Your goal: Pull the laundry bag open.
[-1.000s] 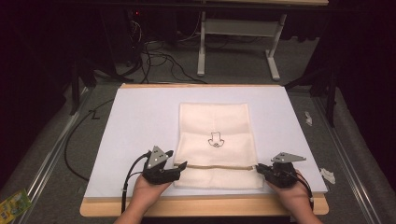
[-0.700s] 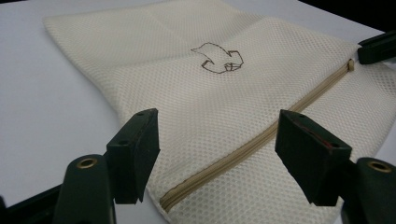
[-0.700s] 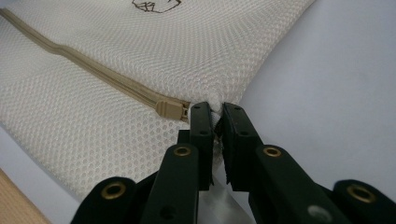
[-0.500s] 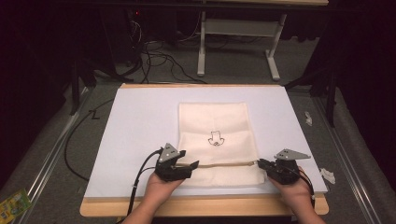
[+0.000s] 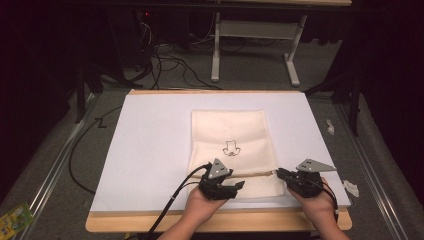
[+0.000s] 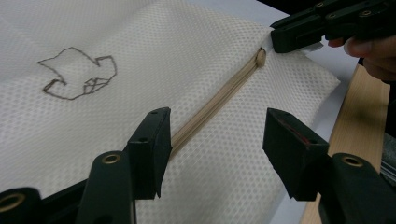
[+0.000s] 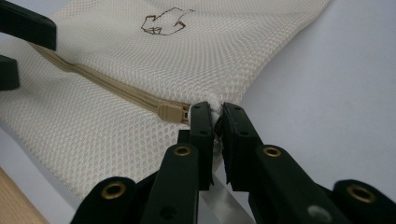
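Observation:
A cream mesh bag (image 5: 230, 130) with a small line drawing (image 5: 231, 148) lies flat on the white mat. A tan zipper (image 6: 219, 100) runs across its near end. My left gripper (image 5: 239, 186) hovers over the bag's near part, pointing right. Its jaws (image 6: 215, 140) stand apart and have just been closing; the zipper passes under the gap, close to the left jaw, and no pad presses on it. My right gripper (image 5: 279, 172) is shut on the bag's edge (image 7: 215, 116), just past the zipper's tan end piece (image 7: 170, 112).
The white mat (image 5: 150, 150) covers a wooden table (image 5: 125, 222). Small white scraps (image 5: 351, 187) lie to the right of the mat. A green packet (image 5: 12, 217) lies at the lower left. Cables and a desk frame stand beyond the far edge.
My left gripper has slid to the right along the bag's near end, from its left edge to over the zipper, and its jaws look narrower. The right gripper has kept still.

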The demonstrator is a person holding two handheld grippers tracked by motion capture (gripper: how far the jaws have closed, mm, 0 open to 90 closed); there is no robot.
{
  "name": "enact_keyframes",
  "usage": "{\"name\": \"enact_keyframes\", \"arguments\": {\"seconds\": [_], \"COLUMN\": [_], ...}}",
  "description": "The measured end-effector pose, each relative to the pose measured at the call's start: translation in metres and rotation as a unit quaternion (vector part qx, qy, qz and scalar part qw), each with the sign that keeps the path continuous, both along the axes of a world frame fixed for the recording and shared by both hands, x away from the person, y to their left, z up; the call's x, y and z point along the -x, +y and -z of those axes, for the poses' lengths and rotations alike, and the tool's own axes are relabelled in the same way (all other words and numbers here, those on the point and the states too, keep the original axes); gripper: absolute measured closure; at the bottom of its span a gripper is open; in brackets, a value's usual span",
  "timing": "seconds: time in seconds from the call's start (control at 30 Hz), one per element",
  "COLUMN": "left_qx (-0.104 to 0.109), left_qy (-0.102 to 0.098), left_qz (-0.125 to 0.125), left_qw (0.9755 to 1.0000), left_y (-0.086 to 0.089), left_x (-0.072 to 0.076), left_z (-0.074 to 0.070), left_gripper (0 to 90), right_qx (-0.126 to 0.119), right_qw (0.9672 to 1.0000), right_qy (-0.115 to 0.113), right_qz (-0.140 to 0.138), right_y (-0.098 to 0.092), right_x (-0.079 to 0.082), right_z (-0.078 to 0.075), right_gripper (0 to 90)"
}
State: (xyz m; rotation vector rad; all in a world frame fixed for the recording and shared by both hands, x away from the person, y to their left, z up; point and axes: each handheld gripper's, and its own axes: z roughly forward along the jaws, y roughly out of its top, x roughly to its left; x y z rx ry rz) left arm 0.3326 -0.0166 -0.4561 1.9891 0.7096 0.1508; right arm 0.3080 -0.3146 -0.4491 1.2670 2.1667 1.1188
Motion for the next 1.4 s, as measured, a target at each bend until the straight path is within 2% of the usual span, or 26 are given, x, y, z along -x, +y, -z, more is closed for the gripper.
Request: {"name": "enact_keyframes", "arguments": {"seconds": [0.07,0.17,0.2,0.3,0.37,0.4,0.53,0.77,0.8,0.9,1.0,1.07,1.2,1.4], "left_qx": [0.000,0.001,0.003,0.019,0.023,0.028,0.033,0.039,0.036,0.038,0.045,0.045,0.051,0.044], "left_qy": [0.002,0.004,0.004,0.014,0.017,0.023,0.031,0.039,0.028,0.027,0.025,0.016,0.015,-0.002], "left_qz": [0.007,0.013,0.019,0.025,0.027,0.031,0.025,0.014,0.014,0.006,-0.004,-0.013,-0.023,-0.022], "left_qw": [1.0000,0.9999,0.9998,0.9994,0.9992,0.9989,0.9987,0.9984,0.9989,0.9989,0.9987,0.9988,0.9983,0.9988], "left_y": [-0.015,-0.023,-0.031,-0.041,-0.044,-0.051,-0.068,-0.082,-0.086,-0.088,-0.090,-0.092,-0.095,-0.096], "left_x": [-0.002,-0.003,-0.003,-0.004,-0.004,-0.003,-0.006,-0.011,-0.010,-0.010,-0.010,-0.010,-0.008,-0.004], "left_z": [0.003,0.004,0.005,0.006,0.006,0.007,0.009,0.012,0.013,0.013,0.013,0.013,0.012,0.010], "left_gripper": [44.7,47.3,49.2,53.1,55.3,56.3,60.0,67.3,69.7,70.4,74.3,77.2,82.7,86.8], "right_qx": [-0.001,-0.003,-0.004,-0.006,-0.005,-0.004,-0.005,-0.007,-0.008,-0.010,-0.011,-0.010,-0.013,-0.014], "right_qw": [1.0000,1.0000,1.0000,1.0000,0.9999,1.0000,0.9999,0.9998,0.9998,0.9998,0.9997,0.9997,0.9997,0.9996], "right_qy": [-0.001,-0.003,-0.004,-0.001,-0.003,-0.005,-0.007,-0.012,-0.012,-0.014,-0.015,-0.017,-0.019,-0.023], "right_qz": [-0.001,-0.002,-0.004,-0.008,-0.009,-0.007,-0.010,-0.012,-0.012,-0.014,-0.014,-0.014,-0.012,-0.012], "right_y": [0.000,0.000,0.000,-0.001,-0.001,0.000,0.001,0.001,0.001,0.000,0.000,0.001,0.001,0.001], "right_x": [0.000,0.000,0.000,-0.001,-0.001,0.000,-0.001,0.000,0.000,0.000,0.000,0.000,0.001,0.002], "right_z": [-0.001,-0.001,-0.001,-0.001,-0.001,-0.003,-0.003,-0.004,-0.004,-0.005,-0.005,-0.006,-0.006,-0.007], "right_gripper": [84.7,84.7,84.8,85.2,85.2,85.4,85.3,85.3,85.2,85.2,85.2,85.2,85.2,85.2]}}
